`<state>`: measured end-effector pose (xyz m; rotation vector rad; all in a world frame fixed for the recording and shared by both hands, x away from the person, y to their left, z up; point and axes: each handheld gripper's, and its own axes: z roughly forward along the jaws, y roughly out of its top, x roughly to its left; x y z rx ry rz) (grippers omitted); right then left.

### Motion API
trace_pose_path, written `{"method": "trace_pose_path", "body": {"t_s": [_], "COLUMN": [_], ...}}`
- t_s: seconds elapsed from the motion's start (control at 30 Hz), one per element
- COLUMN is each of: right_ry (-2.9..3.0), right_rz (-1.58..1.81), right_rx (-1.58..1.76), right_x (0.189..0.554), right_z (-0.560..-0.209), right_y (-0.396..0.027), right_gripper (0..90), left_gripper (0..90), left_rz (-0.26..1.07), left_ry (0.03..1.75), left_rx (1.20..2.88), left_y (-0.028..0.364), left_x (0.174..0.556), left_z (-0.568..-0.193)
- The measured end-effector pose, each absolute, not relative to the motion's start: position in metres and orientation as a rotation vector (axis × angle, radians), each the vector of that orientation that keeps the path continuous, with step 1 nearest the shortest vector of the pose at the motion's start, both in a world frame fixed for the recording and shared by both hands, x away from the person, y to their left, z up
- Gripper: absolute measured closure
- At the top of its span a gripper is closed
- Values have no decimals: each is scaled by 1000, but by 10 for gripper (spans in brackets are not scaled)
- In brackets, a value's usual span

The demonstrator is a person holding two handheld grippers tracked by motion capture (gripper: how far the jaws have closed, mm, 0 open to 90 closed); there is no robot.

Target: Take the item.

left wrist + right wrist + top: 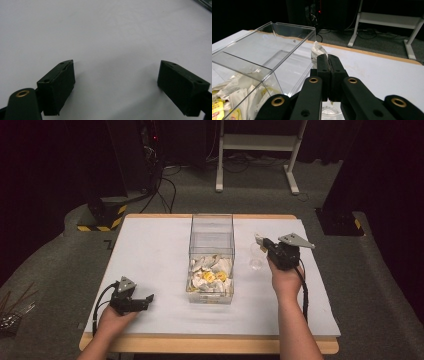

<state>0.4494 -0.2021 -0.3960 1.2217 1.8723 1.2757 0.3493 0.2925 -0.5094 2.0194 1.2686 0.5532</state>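
Left gripper (148, 299): I rest it low at 7 o'clock on the white table (150, 255), jaws spread wide with nothing in them, so it stays out of the way
Clear box (211, 257): it sits in the middle, its near end full of little packets (210, 277), I think to collect them
Right gripper (262, 243): at 3 o'clock beside the box, jaws pressed together on a white packet (317, 51), held high, likely to drop it in

White-topped table (150, 255) — clear box (212, 240), small glass (256, 264) on it

Dark curtains (55, 160), grey carpet (370, 285), white frame legs (257, 150).
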Motion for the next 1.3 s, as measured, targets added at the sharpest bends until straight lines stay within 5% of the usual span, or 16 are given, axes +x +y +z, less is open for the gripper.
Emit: {"method": "trace_pose_path", "body": {"t_s": [0.73,1.13,1.3], "right_ry": [1920,1909,1917], "right_rz": [1170,1163,1130], "right_rx": [1282,1298,1322], "right_x": [458,457,456], "right_z": [-423,-420,-417], "right_y": [-203,-199,-196], "right_gripper": [880,674,483], "left_gripper": [147,147,148], "left_rz": [554,558,560], "left_ry": [1268,1265,1264], "left_rx": [2019,2022,2022], "left_y": [292,293,293], "left_x": [349,349,349], "left_z": [-509,-509,-509]}}
